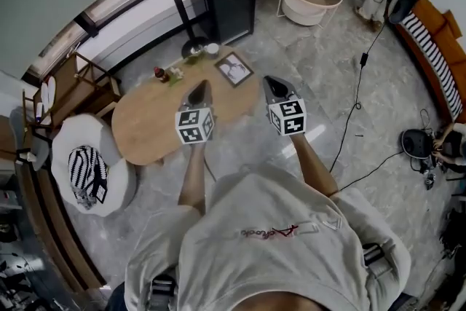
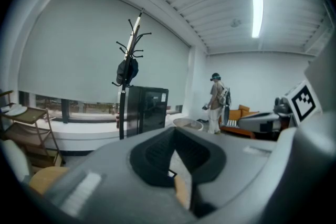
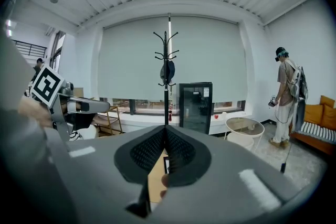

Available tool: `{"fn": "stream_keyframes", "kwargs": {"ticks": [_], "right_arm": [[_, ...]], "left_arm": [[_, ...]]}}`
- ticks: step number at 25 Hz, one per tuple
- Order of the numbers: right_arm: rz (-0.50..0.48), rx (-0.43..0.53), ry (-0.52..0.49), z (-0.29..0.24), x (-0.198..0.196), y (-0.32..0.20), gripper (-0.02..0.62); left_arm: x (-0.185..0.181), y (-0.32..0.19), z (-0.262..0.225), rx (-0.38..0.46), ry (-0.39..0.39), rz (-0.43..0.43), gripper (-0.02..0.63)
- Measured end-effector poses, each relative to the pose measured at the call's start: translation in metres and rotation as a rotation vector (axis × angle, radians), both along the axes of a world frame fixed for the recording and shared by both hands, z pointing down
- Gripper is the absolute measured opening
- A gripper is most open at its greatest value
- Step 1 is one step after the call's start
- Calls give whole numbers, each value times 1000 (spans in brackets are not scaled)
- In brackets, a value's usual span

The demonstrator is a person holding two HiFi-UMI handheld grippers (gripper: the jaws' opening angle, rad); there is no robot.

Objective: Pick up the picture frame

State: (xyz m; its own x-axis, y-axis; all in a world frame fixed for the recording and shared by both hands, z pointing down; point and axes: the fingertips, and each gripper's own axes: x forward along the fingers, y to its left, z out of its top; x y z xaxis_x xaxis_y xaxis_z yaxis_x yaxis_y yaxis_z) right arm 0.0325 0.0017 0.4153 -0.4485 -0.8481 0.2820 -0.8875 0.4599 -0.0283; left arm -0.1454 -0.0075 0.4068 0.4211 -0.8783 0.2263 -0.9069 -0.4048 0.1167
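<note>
**Frame not yet lifted; both grippers closed and empty**

Head view: the picture frame lies flat at the far right end of the oval table, untouched; I judge that no part of the pick is done; approach, opening and grasp are all left. The left gripper hangs over the table and the right gripper is by its right edge; the frame sits ahead, between the two and apart from both.

Left gripper view: jaws pressed together, nothing held; table wood shows below the tips.

Right gripper view: jaws likewise closed and empty; a dark-edged corner below them is probably the frame.
</note>
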Motion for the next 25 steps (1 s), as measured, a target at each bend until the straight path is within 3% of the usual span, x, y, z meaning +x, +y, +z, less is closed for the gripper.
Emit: {"fn": "stream_keyframes", "kwargs": {"ticks": [25], "right_arm": [[4, -10, -19, 15, -3, 0, 6]], "left_arm": [[-3, -1, 9, -2, -21, 13, 2]]}}
